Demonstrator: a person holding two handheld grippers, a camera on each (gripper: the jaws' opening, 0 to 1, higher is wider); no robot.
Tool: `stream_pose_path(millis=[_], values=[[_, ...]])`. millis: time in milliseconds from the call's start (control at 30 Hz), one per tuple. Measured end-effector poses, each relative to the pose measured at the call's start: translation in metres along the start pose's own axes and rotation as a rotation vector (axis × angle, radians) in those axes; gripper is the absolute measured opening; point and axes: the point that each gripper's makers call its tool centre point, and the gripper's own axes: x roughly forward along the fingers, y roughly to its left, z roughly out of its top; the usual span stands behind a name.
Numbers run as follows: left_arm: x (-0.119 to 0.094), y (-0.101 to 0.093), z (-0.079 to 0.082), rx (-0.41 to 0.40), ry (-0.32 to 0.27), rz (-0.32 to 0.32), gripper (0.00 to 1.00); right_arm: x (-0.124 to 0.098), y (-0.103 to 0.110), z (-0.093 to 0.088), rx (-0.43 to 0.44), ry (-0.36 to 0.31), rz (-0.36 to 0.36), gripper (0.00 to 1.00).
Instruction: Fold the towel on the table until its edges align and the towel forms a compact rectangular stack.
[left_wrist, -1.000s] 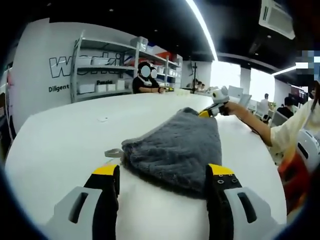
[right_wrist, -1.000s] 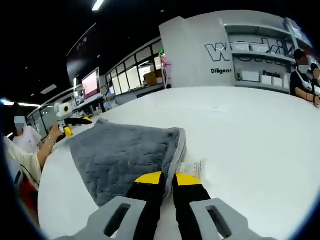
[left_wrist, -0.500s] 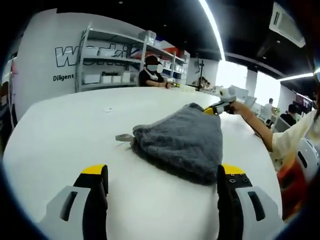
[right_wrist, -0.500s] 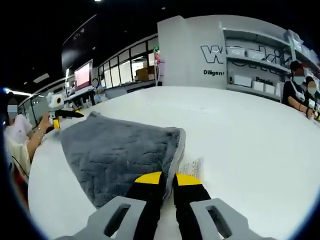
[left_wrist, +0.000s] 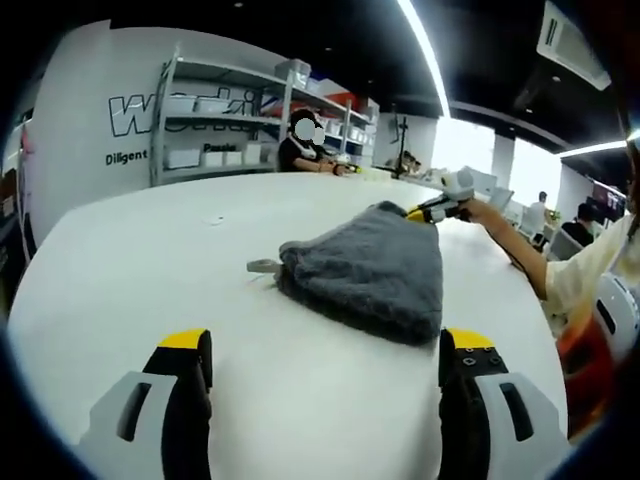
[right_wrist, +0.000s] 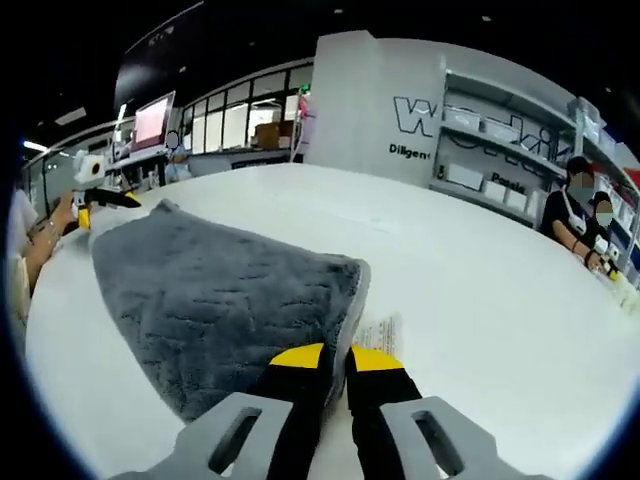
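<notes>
A grey towel (left_wrist: 368, 272) lies folded on the white table (left_wrist: 130, 260), ahead of my left gripper (left_wrist: 326, 345). That gripper stands open, its jaws wide apart and short of the towel's near edge. At the towel's far corner a person's hand holds my right gripper (left_wrist: 432, 209). In the right gripper view the towel (right_wrist: 215, 300) spreads to the left, and my right gripper (right_wrist: 336, 356) is shut on its near corner beside a white label (right_wrist: 384, 332). The left gripper (right_wrist: 92, 196) shows past the towel's far end.
Shelves with white boxes (left_wrist: 205, 130) stand behind the table, where a person (left_wrist: 302, 150) sits at the far edge. A sleeve (left_wrist: 585, 270) reaches in from the right. The grey label tab (left_wrist: 263, 266) pokes out at the towel's left side.
My left gripper has backed away from the towel, which earlier lay between its open jaws. The right gripper has kept its hold on the corner while its view swung.
</notes>
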Motion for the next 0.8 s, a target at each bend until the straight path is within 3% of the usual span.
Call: stream_pose_path(millis=[500,633,800], values=[[0.001,0.0,0.0,0.003,0.006,-0.004,0.93,0.011,-0.029,0.009,-0.245,0.005,-0.176,0.02],[0.001,0.0,0.0,0.0,0.007,-0.006,0.93,0.006,-0.03,0.011,-0.189,0.0,-0.19,0.05],[0.001,0.001,0.0,-0.001,0.009,-0.005,0.93,-0.013,-0.038,0.02,-0.117,-0.031,-0.237,0.22]])
